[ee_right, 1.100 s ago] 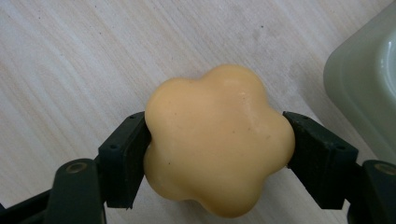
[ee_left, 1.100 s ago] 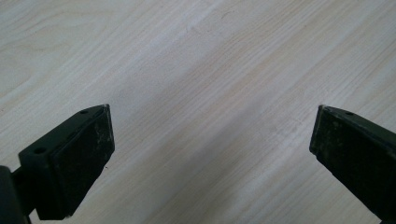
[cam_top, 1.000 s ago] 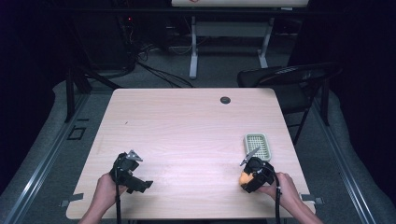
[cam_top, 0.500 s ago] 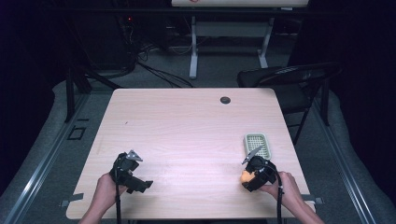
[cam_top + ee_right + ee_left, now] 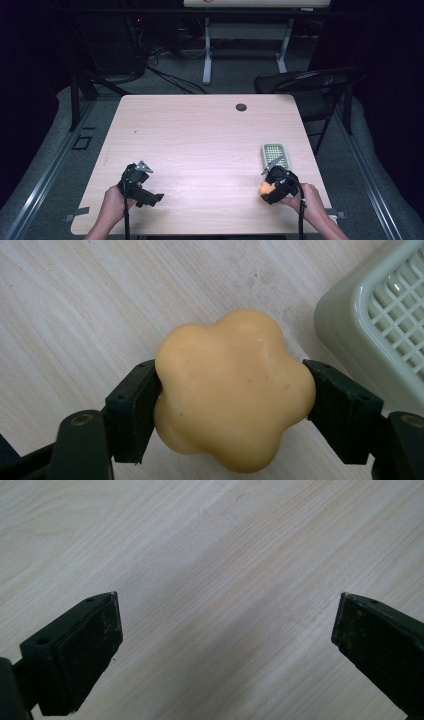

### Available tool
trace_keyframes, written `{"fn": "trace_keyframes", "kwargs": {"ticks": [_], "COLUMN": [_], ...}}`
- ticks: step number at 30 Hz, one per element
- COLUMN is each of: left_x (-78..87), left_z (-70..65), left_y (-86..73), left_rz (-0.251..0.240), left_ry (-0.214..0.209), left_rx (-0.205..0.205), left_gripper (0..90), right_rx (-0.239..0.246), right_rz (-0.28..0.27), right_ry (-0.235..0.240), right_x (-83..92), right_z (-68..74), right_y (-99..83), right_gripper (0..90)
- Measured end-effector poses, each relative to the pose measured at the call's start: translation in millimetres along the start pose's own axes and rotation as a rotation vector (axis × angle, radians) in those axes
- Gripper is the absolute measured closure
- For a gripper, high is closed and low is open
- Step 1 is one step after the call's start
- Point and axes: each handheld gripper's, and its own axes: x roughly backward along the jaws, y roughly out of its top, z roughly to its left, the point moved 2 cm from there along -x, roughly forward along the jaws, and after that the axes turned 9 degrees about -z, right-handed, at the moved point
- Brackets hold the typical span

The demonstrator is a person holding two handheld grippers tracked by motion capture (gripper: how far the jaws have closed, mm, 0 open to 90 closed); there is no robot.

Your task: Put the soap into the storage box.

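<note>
An orange flower-shaped soap (image 5: 234, 390) sits clamped between the two black jaws of my right gripper (image 5: 232, 400), just above the wooden table. In the high view the same soap (image 5: 265, 188) shows as an orange spot at the right gripper (image 5: 270, 189), near the table's front right. A pale green soap dish (image 5: 274, 153) with a grid insert lies right behind it, and its corner (image 5: 380, 325) fills the right edge of the right gripper view. My left gripper (image 5: 150, 196) rests at the front left, open, with bare wood between its jaws (image 5: 225, 645).
The light wooden table (image 5: 200, 145) has a round dark cable hole (image 5: 241, 107) near its far edge. A black chair (image 5: 310, 85) stands past the far right corner. Cables and a white desk frame (image 5: 207, 45) lie on the floor beyond.
The right gripper with the soap has shifted slightly toward the front of the table, away from the dish. The left gripper has stayed put.
</note>
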Motion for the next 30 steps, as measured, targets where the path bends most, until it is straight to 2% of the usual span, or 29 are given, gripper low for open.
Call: {"fn": "trace_keyframes", "kwargs": {"ticks": [9,12,13,14,27,30], "left_x": [0.1,-0.1,-0.1,-0.2,-1.8,-1.3], "left_z": [0.5,0.8,0.8,0.8,0.4,-0.3], "left_y": [0.1,0.0,0.0,0.0,0.9,1.3], "left_rz": [0.003,0.005,0.005,0.005,0.006,0.007], "left_ry": [-0.005,-0.006,-0.006,-0.006,-0.001,-0.001], "left_rx": [0.0,0.001,0.0,0.001,-0.003,-0.006], "left_gripper": [0.1,0.1,0.1,0.0,0.1,0.1], "right_rx": [-0.016,-0.006,-0.025,-0.01,-0.025,-0.04], "right_rz": [-0.013,-0.004,-0.021,-0.008,-0.017,-0.037], "right_ry": [0.008,-0.009,-0.001,-0.01,-0.011,-0.009], "right_x": [2.0,4.2,3.7,5.4,12.6,12.4], "right_z": [-1.1,-2.9,-2.4,-3.9,-9.4,-8.2], "right_y": [-0.8,-0.7,-0.9,-0.6,-2.2,-3.4], "right_gripper": [26.6,26.6,26.6,26.6,26.6,26.6]}}
